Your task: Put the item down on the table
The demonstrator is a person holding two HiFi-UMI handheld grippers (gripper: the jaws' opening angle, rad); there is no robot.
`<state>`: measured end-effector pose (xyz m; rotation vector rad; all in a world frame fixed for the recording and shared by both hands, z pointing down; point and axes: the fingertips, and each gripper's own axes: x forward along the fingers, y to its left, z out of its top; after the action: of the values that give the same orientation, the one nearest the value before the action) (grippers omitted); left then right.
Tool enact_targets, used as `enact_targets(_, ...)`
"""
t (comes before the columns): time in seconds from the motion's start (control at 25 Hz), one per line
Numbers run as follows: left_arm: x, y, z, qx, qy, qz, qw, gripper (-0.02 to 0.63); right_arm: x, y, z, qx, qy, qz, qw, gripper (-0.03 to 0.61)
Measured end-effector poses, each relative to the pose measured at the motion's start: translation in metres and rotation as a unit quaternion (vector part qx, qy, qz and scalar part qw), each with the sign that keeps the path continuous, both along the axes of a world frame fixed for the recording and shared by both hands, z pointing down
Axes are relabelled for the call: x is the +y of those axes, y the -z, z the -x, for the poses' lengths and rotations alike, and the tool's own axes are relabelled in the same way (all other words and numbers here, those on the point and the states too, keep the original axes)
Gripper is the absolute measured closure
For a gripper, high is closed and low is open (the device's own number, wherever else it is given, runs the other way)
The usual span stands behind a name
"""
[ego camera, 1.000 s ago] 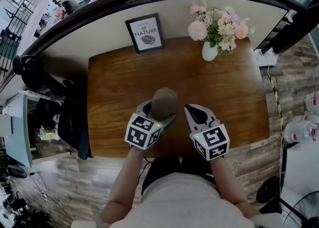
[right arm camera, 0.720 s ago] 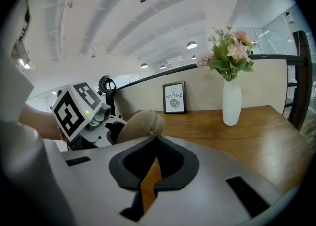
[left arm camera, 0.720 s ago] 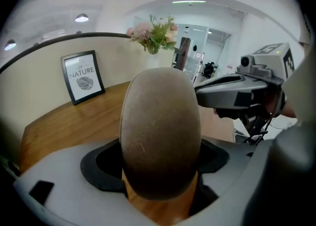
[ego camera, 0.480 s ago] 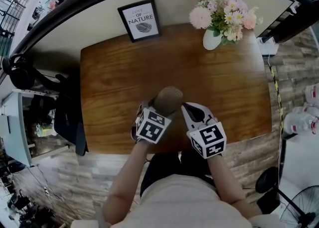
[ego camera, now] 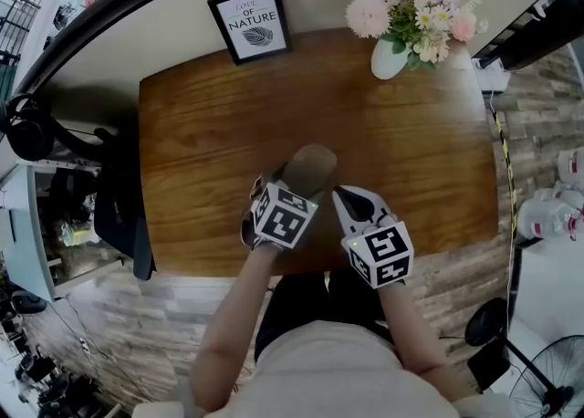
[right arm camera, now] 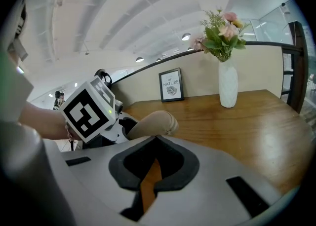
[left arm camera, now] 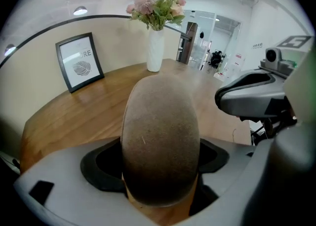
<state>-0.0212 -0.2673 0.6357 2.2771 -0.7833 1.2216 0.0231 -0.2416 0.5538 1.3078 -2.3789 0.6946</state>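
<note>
Left gripper view shows the left gripper (left arm camera: 160,163) clamped wide on the brown item (left arm camera: 160,131), which juts forward between its jaws, angled down toward the table (left arm camera: 74,116) for release — the right gripper (right arm camera: 154,138), jaws together and empty, hangs just beside.

My head view is evenly bright, with a soft sheen on the table (ego camera: 411,151). The fisheye bends its edges into arcs, and the corners go dark. In my left gripper view the item (left arm camera: 160,141) sits very close and looks slightly soft, and lamps (left arm camera: 80,11) glare at the top left. My right gripper view has a washed-out ceiling (right arm camera: 123,8) and a black, blurred rim.
</note>
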Motion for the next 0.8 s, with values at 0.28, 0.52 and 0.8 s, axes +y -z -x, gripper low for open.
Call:
enact_targets(0.28,-0.006,-0.007,-0.003,0.006,0.01,0.009,0.9999,0.201,0.002,-0.001,-0.005,0.001,-0.008,0.0,1.0,0.569)
enact_targets(0.52,-0.006,-0.018,0.003,-0.006,0.023,0.019,0.9995,0.201,0.001,-0.003,-0.007,0.003,-0.013,0.002,1.0,0.569)
enact_targets(0.8,-0.007,-0.021,0.0,0.004,0.031,0.016,0.9994,0.195,-0.004,-0.001,-0.013,0.009,-0.019,-0.002,1.0,0.569)
